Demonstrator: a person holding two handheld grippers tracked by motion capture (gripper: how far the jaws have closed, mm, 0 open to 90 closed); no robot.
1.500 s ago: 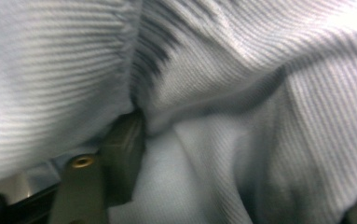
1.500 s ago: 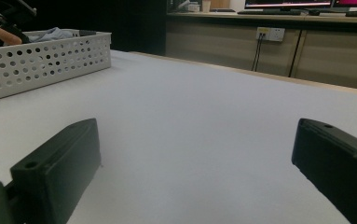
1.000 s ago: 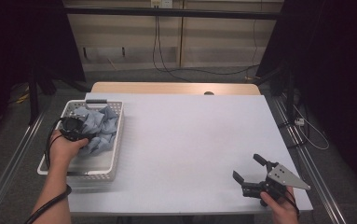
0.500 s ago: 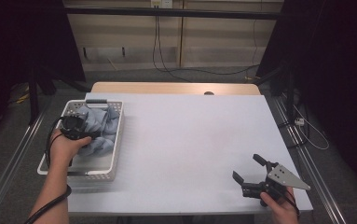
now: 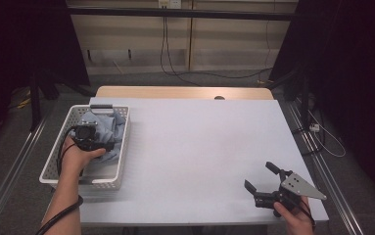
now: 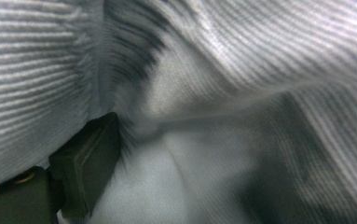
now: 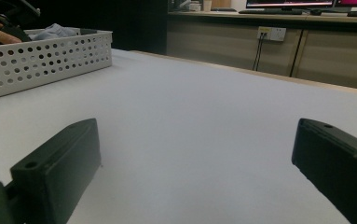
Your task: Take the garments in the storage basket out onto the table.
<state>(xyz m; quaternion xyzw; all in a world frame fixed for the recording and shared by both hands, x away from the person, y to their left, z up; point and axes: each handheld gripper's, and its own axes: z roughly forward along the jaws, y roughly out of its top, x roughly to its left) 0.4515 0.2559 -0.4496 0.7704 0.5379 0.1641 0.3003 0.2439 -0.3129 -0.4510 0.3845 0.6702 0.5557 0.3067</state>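
Since the earlier frame, the left gripper (image 5: 93,138) sinks deeper into the white basket (image 5: 121,166) at left of frame; its fingers have just been opening, with blue-grey cloth (image 5: 107,128) between them, unpinched. We judge the cloth deposited, withdrawal remaining. The right gripper (image 5: 261,182) rests on the bench (image 5: 199,147), lower right, fingers spread, empty.

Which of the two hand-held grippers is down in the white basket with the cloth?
The left hand-held gripper. It is pushed into the grey-blue cloth inside the white basket, while the right hand-held gripper sits open over the bare table, far from the basket.
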